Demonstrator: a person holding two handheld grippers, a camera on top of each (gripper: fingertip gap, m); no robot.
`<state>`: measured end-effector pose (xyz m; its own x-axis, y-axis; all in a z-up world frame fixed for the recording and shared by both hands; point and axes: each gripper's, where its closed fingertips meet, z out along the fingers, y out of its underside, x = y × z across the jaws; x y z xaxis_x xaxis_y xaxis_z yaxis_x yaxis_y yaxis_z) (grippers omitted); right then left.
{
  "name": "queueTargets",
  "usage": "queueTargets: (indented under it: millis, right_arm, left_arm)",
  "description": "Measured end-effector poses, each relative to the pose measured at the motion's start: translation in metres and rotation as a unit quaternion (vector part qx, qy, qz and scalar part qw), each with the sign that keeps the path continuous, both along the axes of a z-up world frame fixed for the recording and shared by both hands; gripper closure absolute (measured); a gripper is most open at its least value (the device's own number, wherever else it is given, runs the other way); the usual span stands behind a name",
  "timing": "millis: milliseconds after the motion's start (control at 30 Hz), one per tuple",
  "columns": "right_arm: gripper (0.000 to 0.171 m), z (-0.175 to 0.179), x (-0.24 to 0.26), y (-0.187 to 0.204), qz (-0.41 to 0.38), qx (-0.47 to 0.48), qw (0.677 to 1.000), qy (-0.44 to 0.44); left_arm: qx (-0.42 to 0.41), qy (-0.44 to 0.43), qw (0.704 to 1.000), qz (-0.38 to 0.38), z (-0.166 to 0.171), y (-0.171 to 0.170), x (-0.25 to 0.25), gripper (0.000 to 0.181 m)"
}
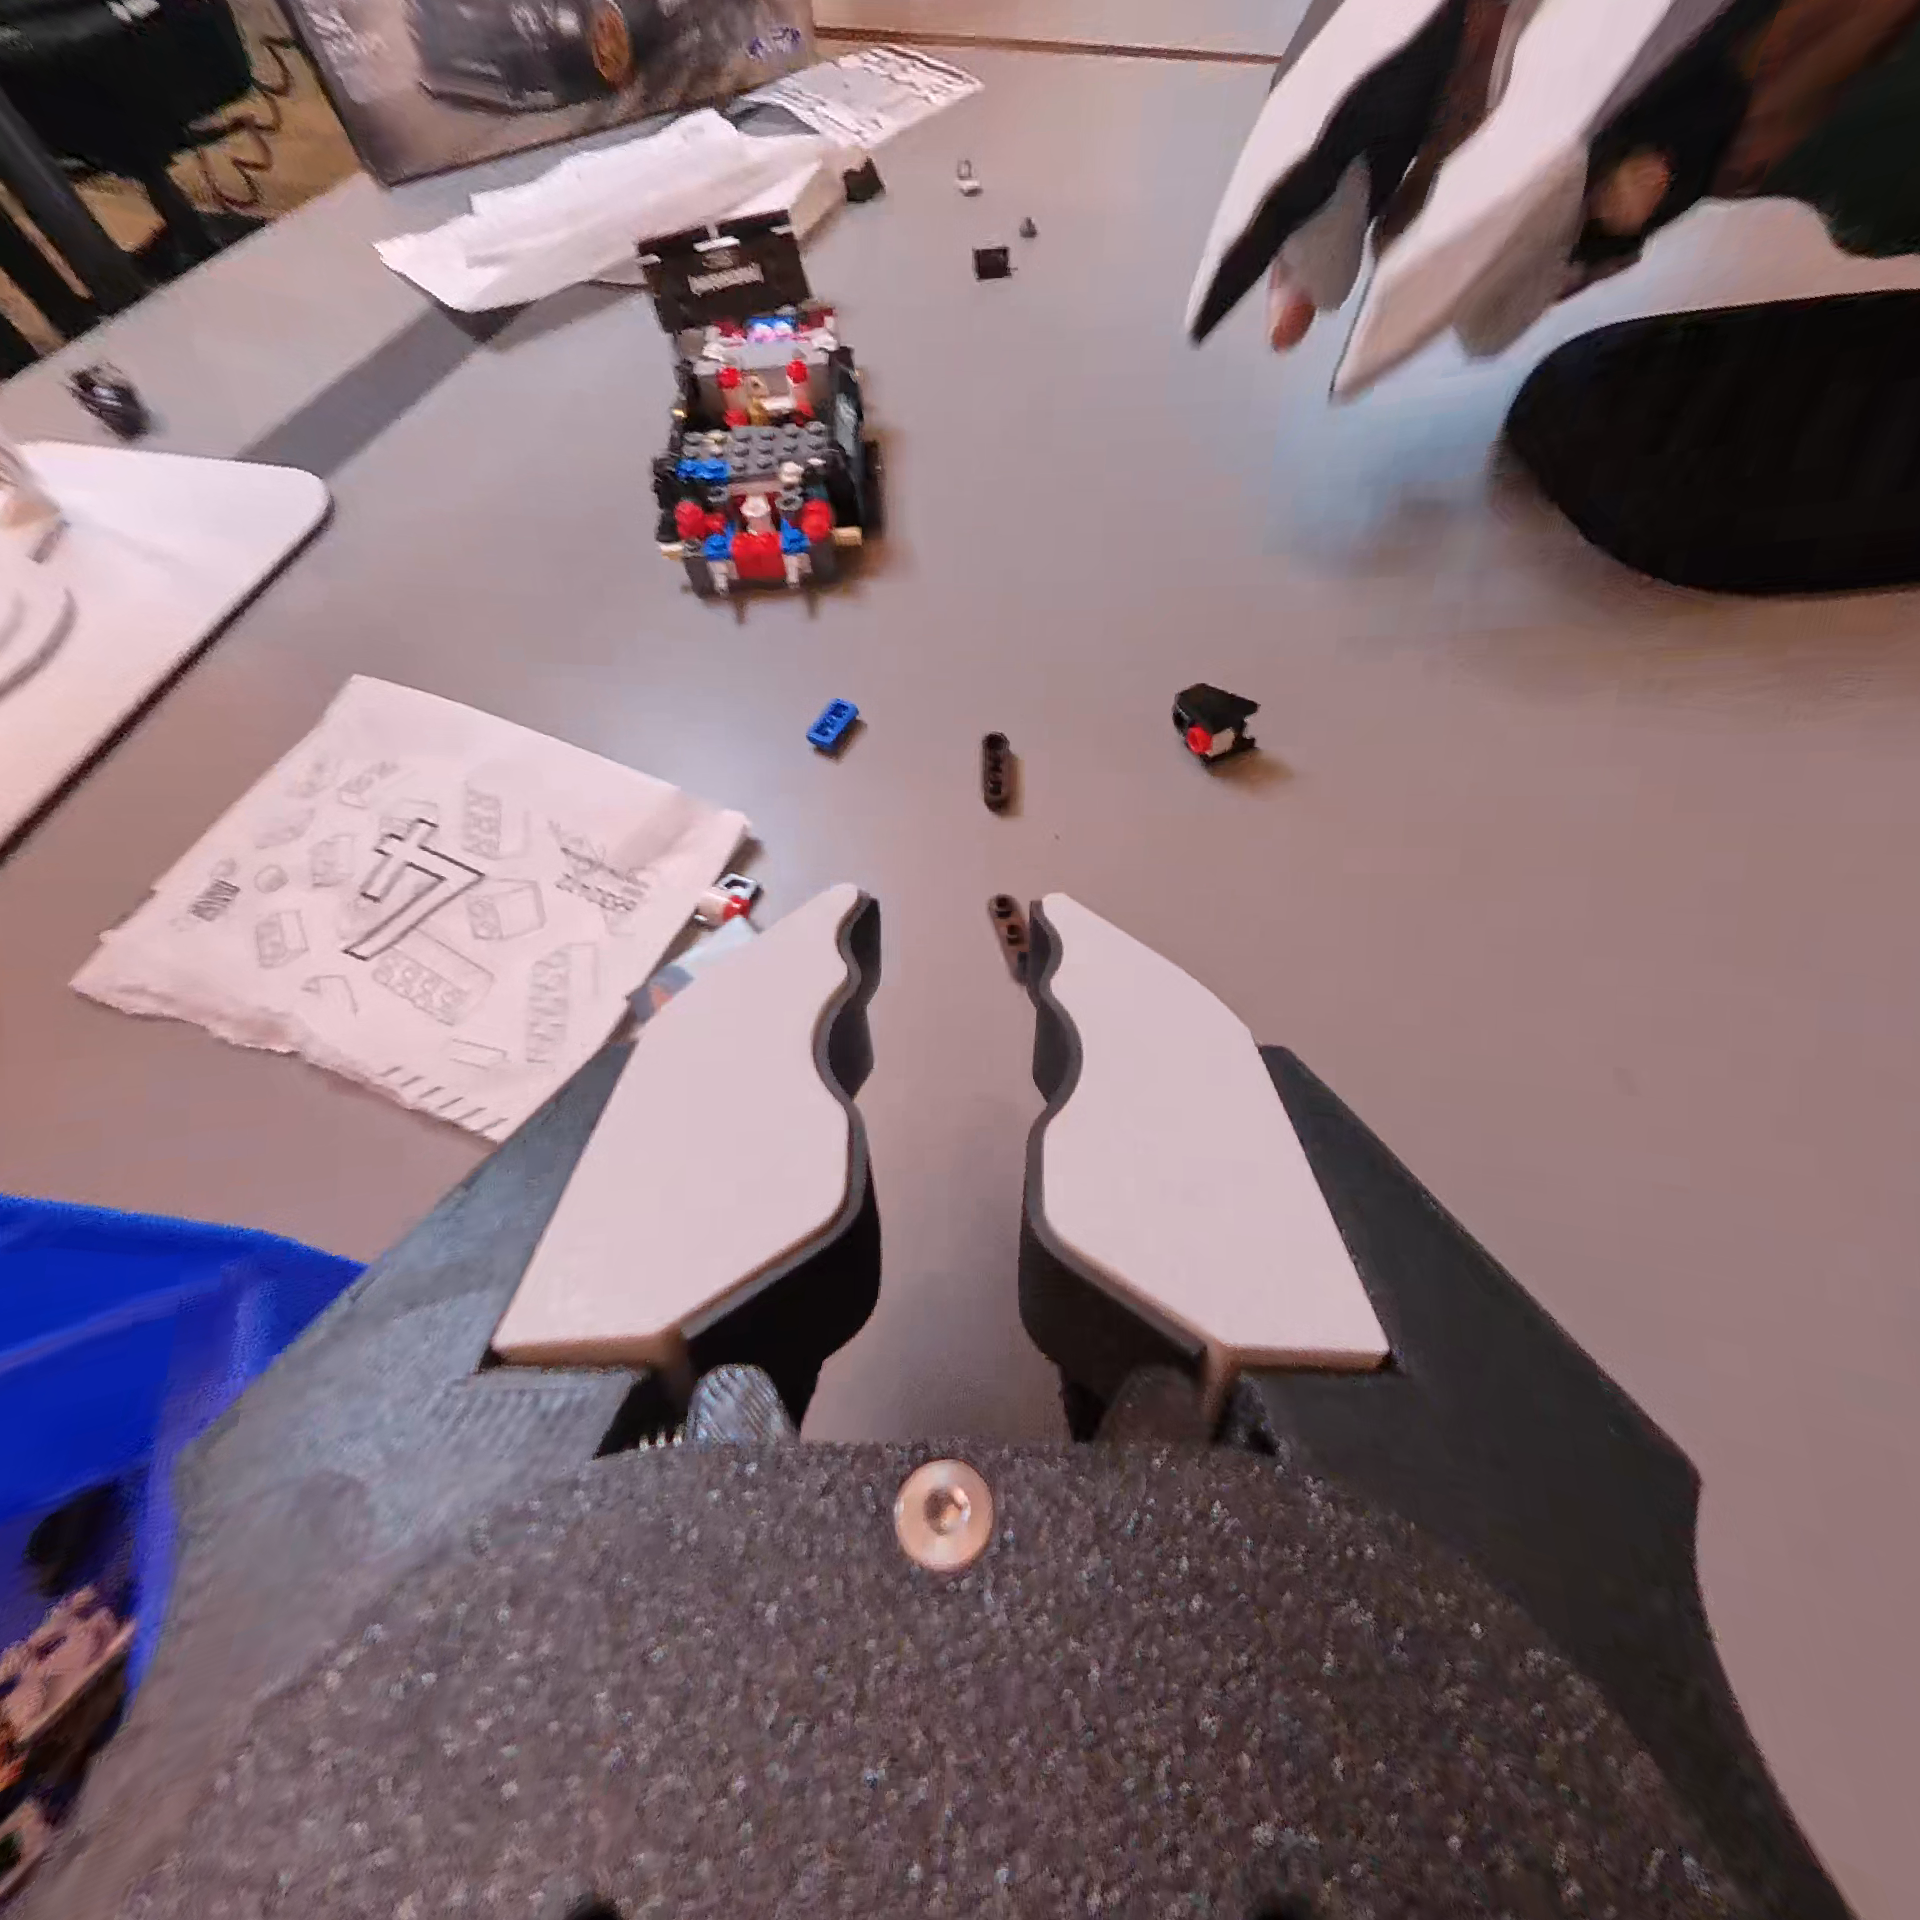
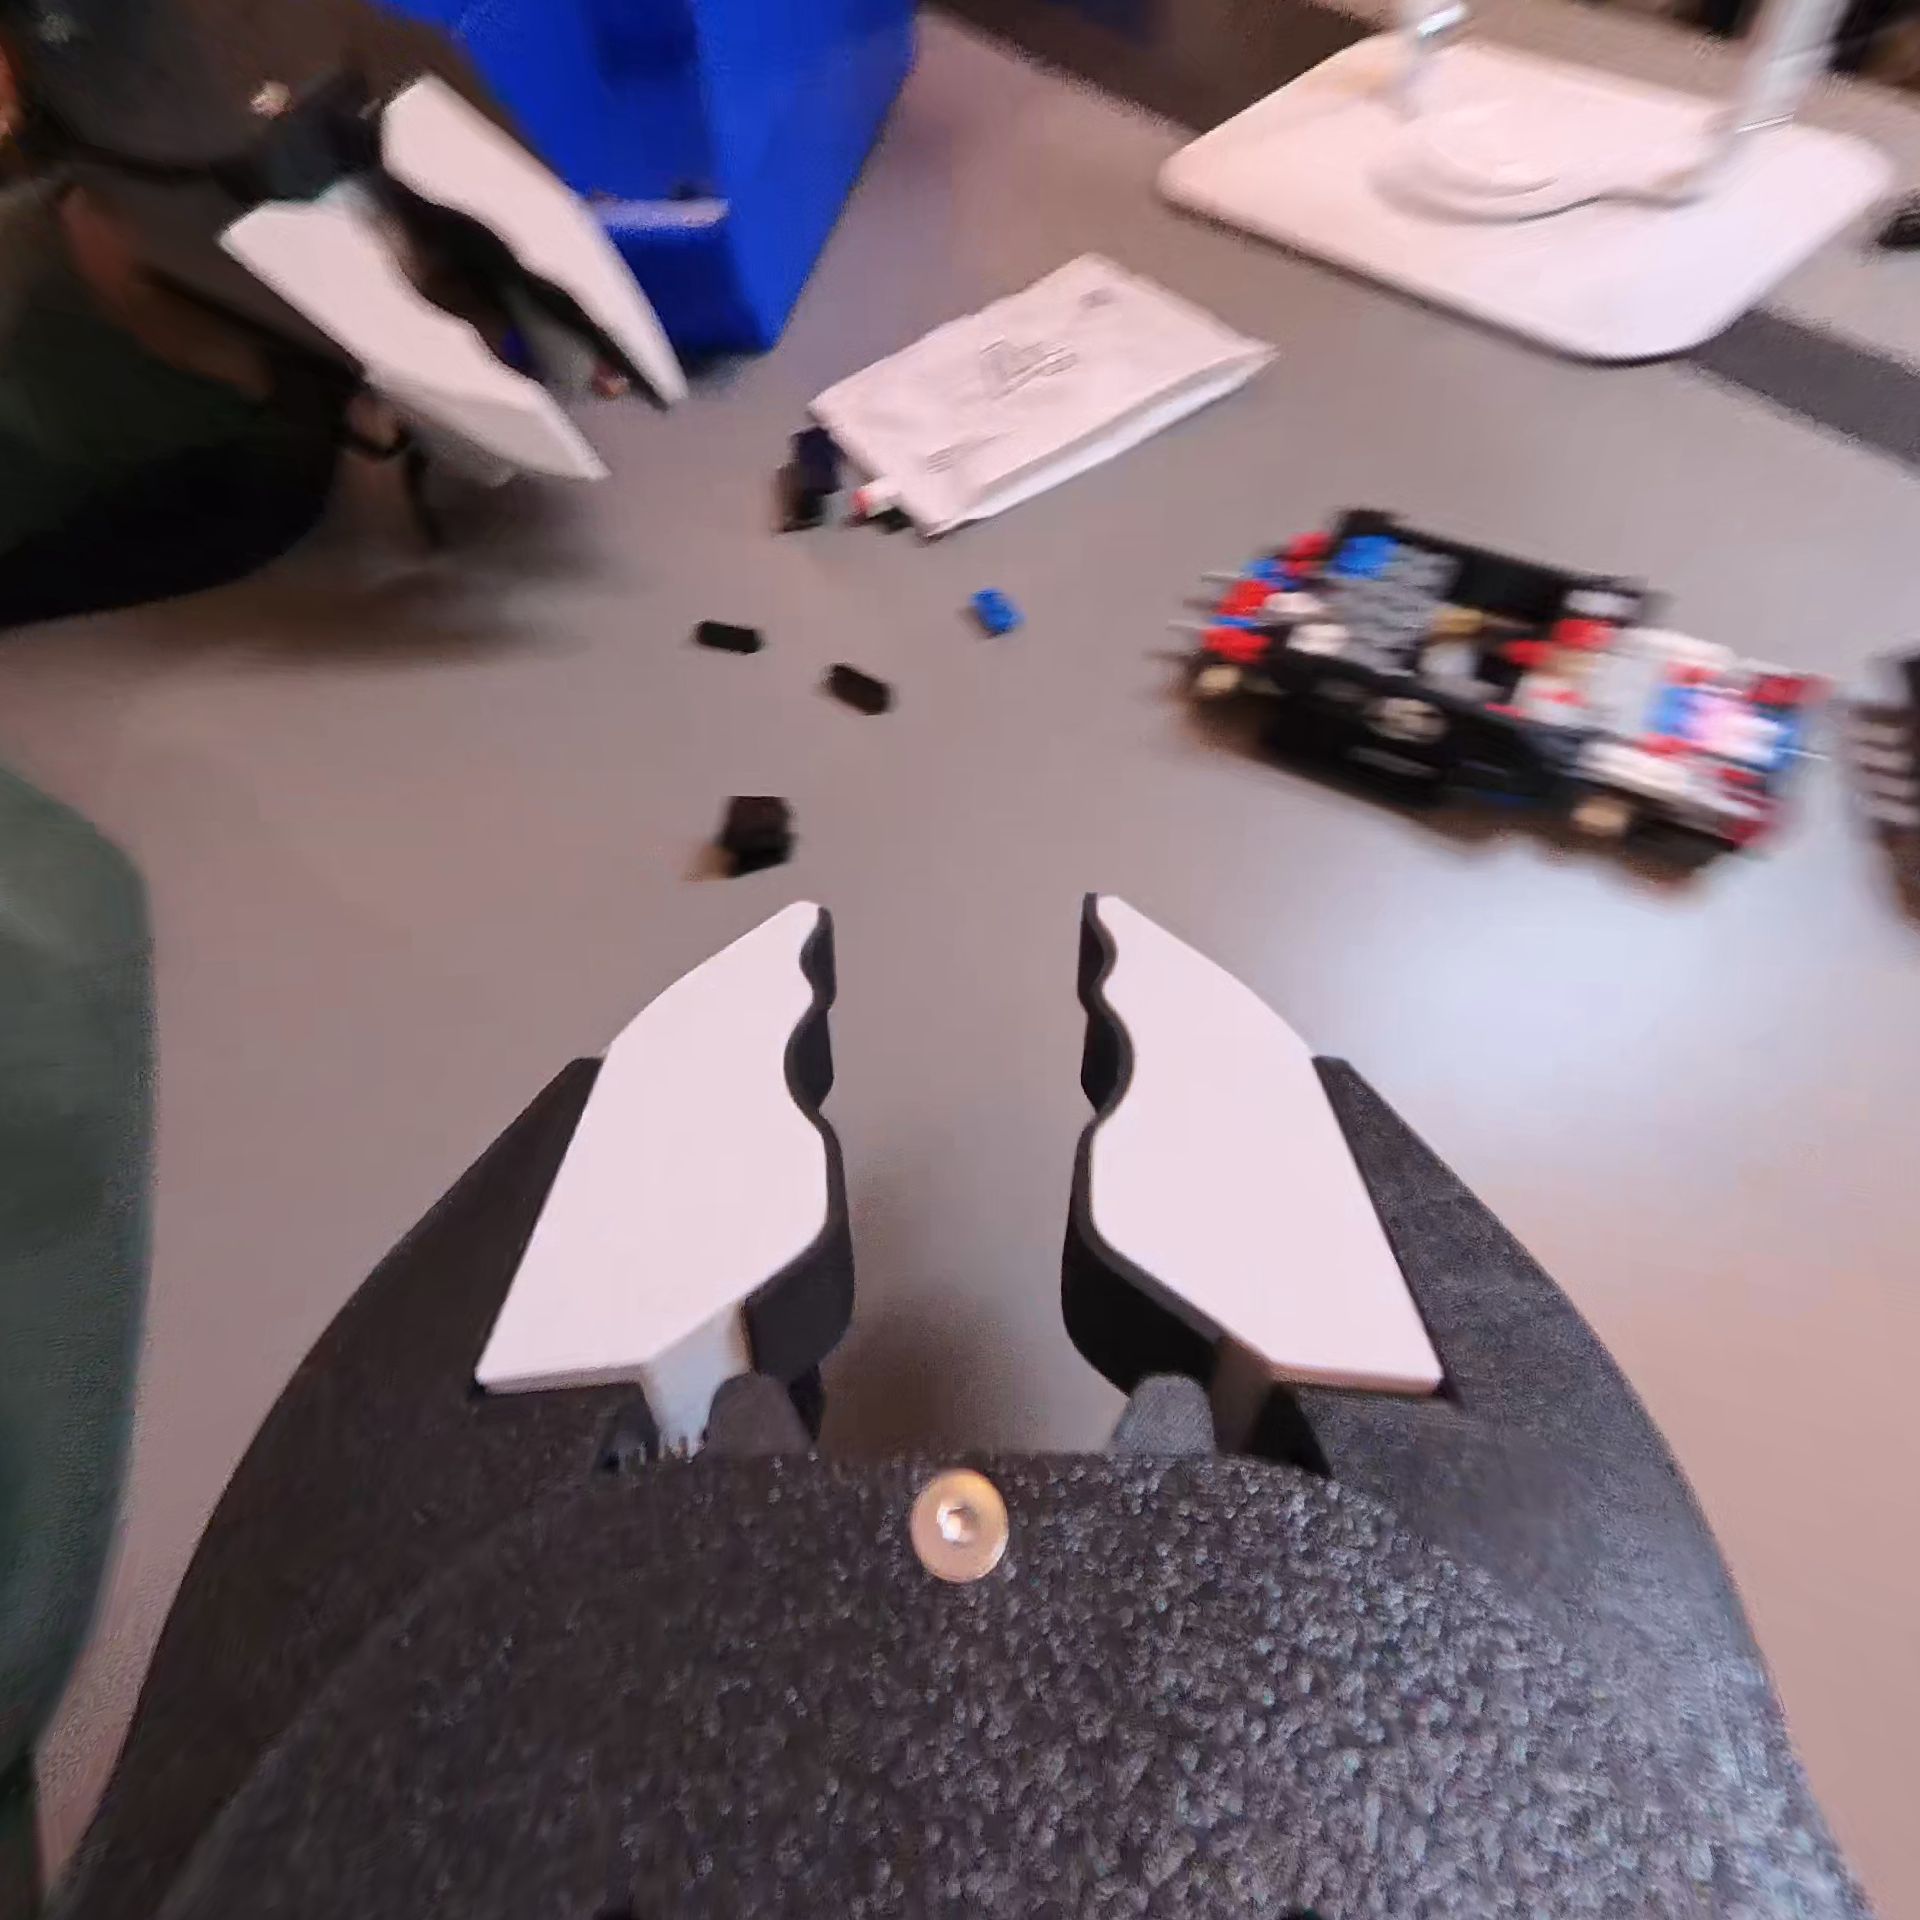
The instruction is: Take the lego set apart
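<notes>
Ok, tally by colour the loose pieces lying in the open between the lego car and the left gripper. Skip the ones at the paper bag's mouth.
Blue: 1, a small brick
Black: 2, short beams
Black with red and white: 1, a small chunk
Total: 4

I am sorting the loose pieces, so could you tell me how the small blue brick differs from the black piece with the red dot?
The blue brick is flat, single-coloured and lies low; the black piece with the red dot is chunkier, taller and multi-coloured. Both lie loose on the grey table, apart from the lego car.
</notes>
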<state>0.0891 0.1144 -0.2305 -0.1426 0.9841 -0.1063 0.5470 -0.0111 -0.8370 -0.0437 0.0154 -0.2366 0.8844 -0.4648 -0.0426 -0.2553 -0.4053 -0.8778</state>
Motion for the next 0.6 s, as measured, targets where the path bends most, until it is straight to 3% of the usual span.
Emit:
queueTargets:
  millis: [100, 200, 267, 300, 400, 500, 600]
  right_arm:
    - [0.125, -0.024, -0.026, -0.044, 0.062, 0.039, 0.996, -0.051]
    - [0.126, -0.047, -0.043, -0.06, 0.11, 0.077, 0.985, -0.109]
    - [0.153, -0.051, -0.048, -0.067, 0.139, 0.089, 0.979, -0.12]
    - [0.153, -0.049, -0.051, -0.07, 0.148, 0.088, 0.978, -0.117]
    - [0.153, -0.017, -0.065, -0.086, 0.169, 0.041, 0.985, -0.005]
    - [0.153, 0.034, -0.07, -0.109, 0.189, -0.039, 0.969, 0.154]
    - [0.153, 0.062, -0.066, -0.126, 0.206, -0.061, 0.946, 0.244]
  left_arm:
    - [-0.006, -0.015, 1.0, -0.024, -0.001, -0.004, 0.014, 0.156]
    - [-0.008, -0.006, 0.999, -0.045, -0.006, -0.006, 0.028, 0.158]
    - [-0.014, 0.004, 0.999, -0.052, -0.012, -0.008, 0.033, 0.159]
    - [-0.017, 0.004, 0.998, -0.055, -0.014, -0.008, 0.034, 0.16]
    - [-0.016, -0.039, 0.997, -0.07, -0.008, -0.011, 0.045, 0.16]
    - [0.0, -0.152, 0.983, -0.1, 0.016, -0.012, 0.062, 0.155]
    - [0.003, -0.335, 0.928, -0.164, 0.055, -0.021, 0.081, 0.154]
